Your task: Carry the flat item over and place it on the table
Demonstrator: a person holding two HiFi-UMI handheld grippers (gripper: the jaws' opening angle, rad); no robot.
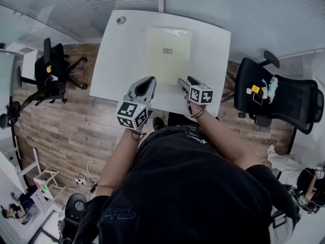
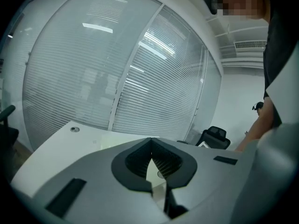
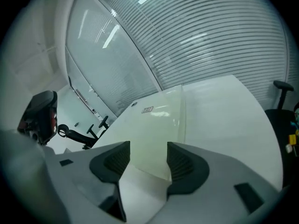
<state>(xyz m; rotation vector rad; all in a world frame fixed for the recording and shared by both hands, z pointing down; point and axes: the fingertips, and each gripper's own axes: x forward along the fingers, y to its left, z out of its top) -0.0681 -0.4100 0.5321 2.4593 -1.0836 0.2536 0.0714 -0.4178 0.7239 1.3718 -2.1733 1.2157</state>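
A flat, pale yellow sheet (image 1: 168,55) with a small label lies on the white table (image 1: 119,60); it also shows in the right gripper view (image 3: 154,120) and the left gripper view (image 2: 110,140). My left gripper (image 1: 149,80) hovers at the sheet's near left corner. Its jaws meet at the tips (image 2: 150,143) with nothing between them. My right gripper (image 1: 186,81) is at the sheet's near right corner. Its jaws (image 3: 148,158) stand apart, and the sheet's near edge shows in the gap without touching the pads.
A black office chair (image 1: 277,93) stands right of the table and another (image 1: 51,72) to the left. A round cable grommet (image 1: 121,20) sits at the table's far left corner. Glass walls with blinds (image 1: 76,4) run behind the table. Wood floor lies to the left.
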